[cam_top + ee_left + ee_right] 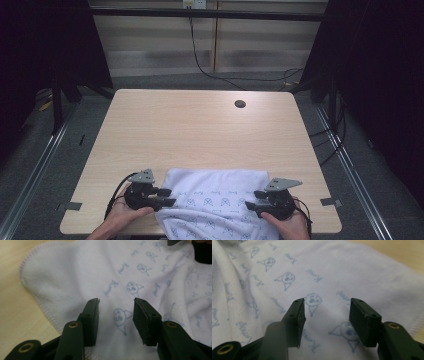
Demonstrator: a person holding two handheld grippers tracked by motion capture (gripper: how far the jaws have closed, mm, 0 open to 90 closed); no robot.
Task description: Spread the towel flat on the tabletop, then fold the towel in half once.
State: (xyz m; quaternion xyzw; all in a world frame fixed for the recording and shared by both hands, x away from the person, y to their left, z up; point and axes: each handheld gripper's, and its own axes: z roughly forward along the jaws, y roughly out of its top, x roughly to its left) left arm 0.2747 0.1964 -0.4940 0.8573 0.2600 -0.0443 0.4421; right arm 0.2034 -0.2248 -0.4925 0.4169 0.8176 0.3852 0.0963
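Both claws, left gripper and right gripper, parted, holding nothing, over white printed cotton cloth at desk's near edge. Could pinch several layers or drag cloth off.

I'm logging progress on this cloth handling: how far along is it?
Done: the white printed cloth lies at the table's near edge, its far part spread flat. In hand: nothing is gripped; the left gripper and right gripper stand open over the fabric. Left: the near part is rumpled and needs grasping and straightening or folding.
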